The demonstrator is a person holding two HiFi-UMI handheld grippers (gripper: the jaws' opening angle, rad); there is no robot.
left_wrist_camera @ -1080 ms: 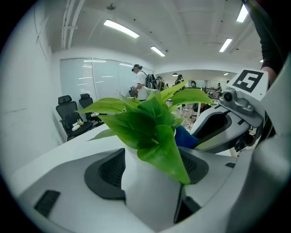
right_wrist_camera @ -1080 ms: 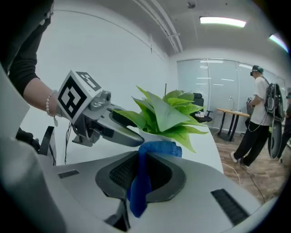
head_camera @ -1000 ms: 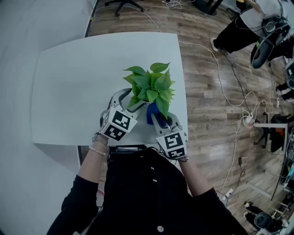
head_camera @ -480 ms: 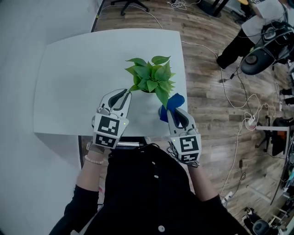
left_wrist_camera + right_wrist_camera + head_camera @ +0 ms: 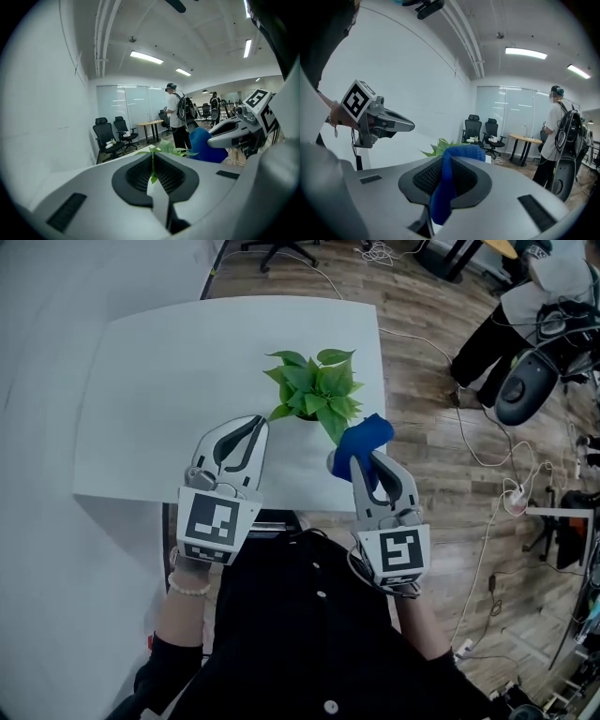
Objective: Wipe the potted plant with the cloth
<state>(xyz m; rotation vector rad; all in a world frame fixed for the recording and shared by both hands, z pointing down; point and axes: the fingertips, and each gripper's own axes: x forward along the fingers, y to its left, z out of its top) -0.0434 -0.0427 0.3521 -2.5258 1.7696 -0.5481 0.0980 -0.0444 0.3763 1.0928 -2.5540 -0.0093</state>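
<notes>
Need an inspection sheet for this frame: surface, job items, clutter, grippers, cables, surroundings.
Surface: white table, bare apart from the plant.
Job's things: potted plant upright near the table's right edge; blue cloth off the table, beside the foliage.
Clutter: nothing seen on the table.
Grippers: left gripper shut on a leaf of the plant; right gripper shut on the cloth.
Cables: white cables trail across the wooden floor right of the table.
Surroundings: office chairs by a glass wall; a person standing beyond the table.
</notes>
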